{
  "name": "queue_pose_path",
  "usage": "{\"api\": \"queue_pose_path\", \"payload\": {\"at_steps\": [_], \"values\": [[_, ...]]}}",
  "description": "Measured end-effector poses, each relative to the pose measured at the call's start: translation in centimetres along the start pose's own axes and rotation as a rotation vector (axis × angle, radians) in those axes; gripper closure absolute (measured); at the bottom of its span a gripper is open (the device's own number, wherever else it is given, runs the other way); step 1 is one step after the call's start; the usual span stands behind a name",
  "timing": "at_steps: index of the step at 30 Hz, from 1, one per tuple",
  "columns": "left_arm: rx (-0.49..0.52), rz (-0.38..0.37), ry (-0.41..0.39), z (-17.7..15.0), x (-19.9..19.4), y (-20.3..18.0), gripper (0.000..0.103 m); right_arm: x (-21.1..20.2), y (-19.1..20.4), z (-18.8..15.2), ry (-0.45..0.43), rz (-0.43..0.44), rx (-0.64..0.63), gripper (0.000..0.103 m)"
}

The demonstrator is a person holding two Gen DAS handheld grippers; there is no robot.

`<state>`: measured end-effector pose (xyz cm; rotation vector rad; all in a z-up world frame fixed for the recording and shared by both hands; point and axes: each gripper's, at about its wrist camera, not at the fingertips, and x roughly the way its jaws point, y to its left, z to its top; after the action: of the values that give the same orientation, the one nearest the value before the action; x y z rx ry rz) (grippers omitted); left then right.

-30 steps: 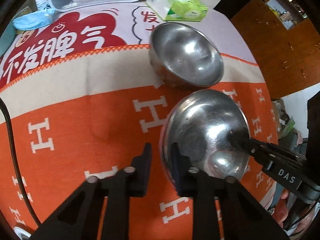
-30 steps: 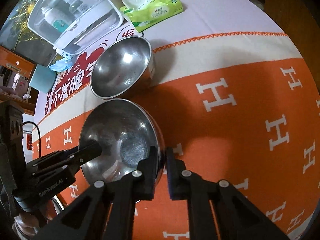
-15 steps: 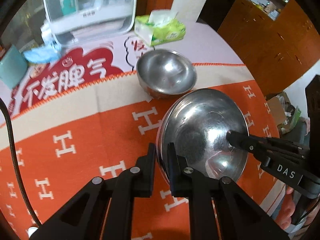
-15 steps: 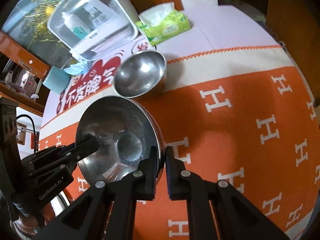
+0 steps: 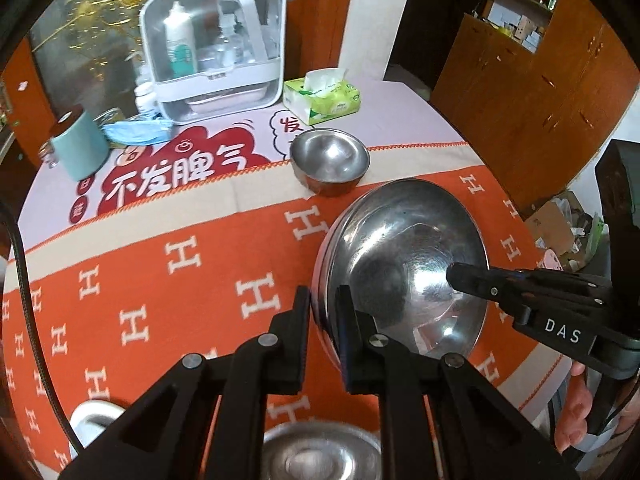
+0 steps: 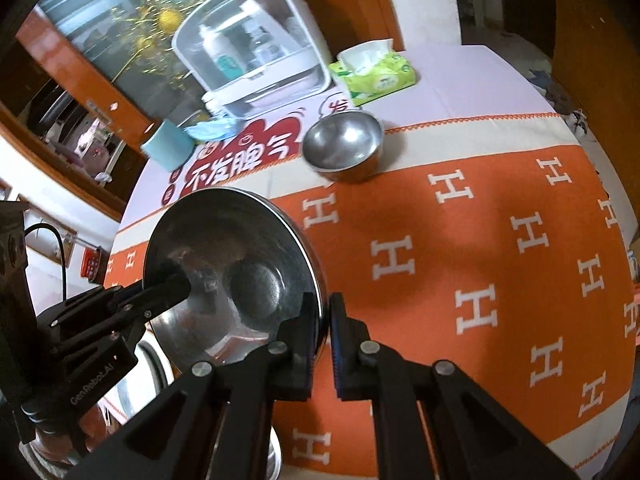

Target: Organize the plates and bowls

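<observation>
Bowl (image 5: pixel 404 264) pinched at opposite rims, seemingly empty, both jaws closed.

The orange cloth (image 6: pixel 500 248) to the right of my right fingers lies open across the lower right of the frame. Ahead at upper centre the small steel bowl (image 6: pixel 344 146) stands in my way, with the tissue pack (image 6: pixel 376 74) and white storage box (image 6: pixel 256 68) crowding the top behind it.
</observation>
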<state>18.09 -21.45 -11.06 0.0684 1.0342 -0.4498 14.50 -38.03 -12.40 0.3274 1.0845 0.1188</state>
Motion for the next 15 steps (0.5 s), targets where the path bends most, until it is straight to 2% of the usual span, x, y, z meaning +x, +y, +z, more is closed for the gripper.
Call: {"api": "queue_pose_path", "payload": {"at_steps": [8, 15], "values": [[-0.036, 0.038, 0.012, -5.3, -3.2, 0.9, 0.092, -0.7, 2.7, -3.8, 0.045, 0.044, -0.049, 0.096], [-0.130, 0.041, 0.102, -12.3, -3.3, 3.1, 0.092, 1.3, 5.1, -8.6, 0.148, 0.062, -0.115, 0.096]]}}
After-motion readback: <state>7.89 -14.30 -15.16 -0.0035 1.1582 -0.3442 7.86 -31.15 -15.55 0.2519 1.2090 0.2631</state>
